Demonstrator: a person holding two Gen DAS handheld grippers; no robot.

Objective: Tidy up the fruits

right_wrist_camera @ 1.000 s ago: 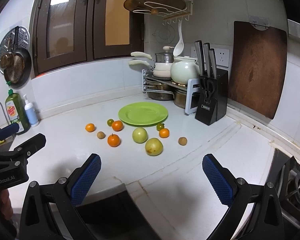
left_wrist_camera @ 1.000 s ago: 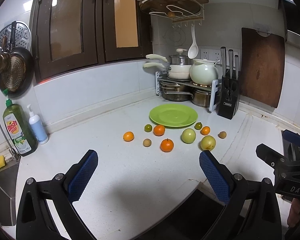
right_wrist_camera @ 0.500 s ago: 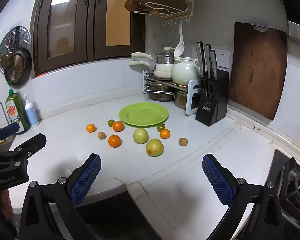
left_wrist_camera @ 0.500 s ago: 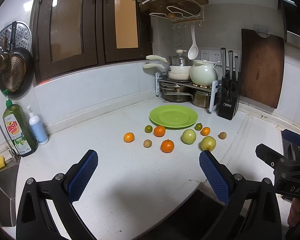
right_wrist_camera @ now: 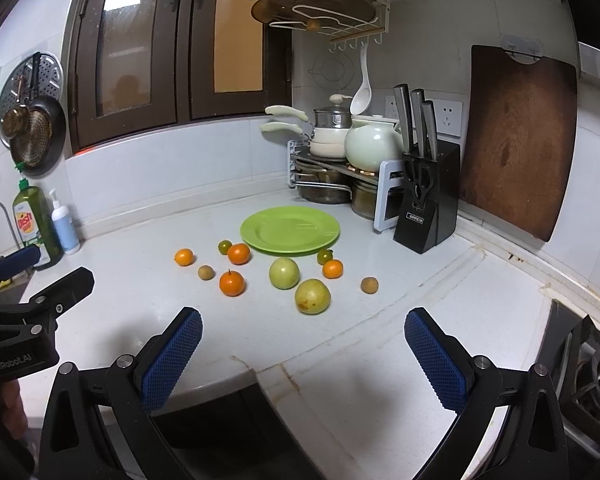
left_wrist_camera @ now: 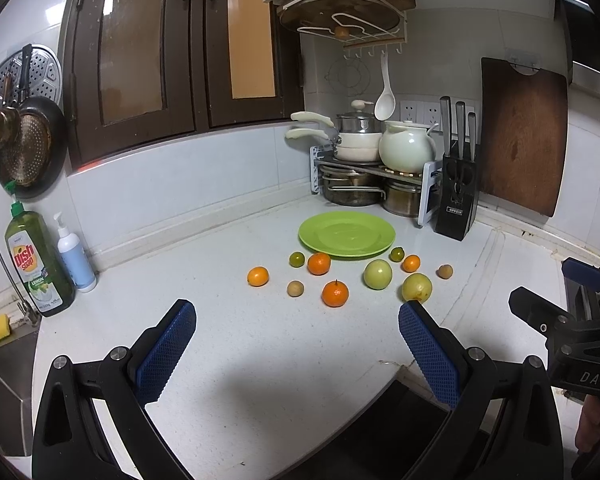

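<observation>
Ten fruits (right_wrist_camera: 284,273) seemingly strung left-right before green plate (right_wrist_camera: 290,231); stems unclear.

Tabletop (right_wrist_camera: 380,320): white speckled stone look, smooth, slight sheen. Green plate (right_wrist_camera: 290,231): glossy, plastic-like. Cutting board (right_wrist_camera: 516,140), far right: dark wood, matt. Pots (right_wrist_camera: 328,188) on rack: shiny metal. Teapot (right_wrist_camera: 370,146): glossy ceramic. Fingers (right_wrist_camera: 172,360): blue textured rubbery pads, matt black plastic frame. Oranges (right_wrist_camera: 232,283): dimpled, shiny skin.
</observation>
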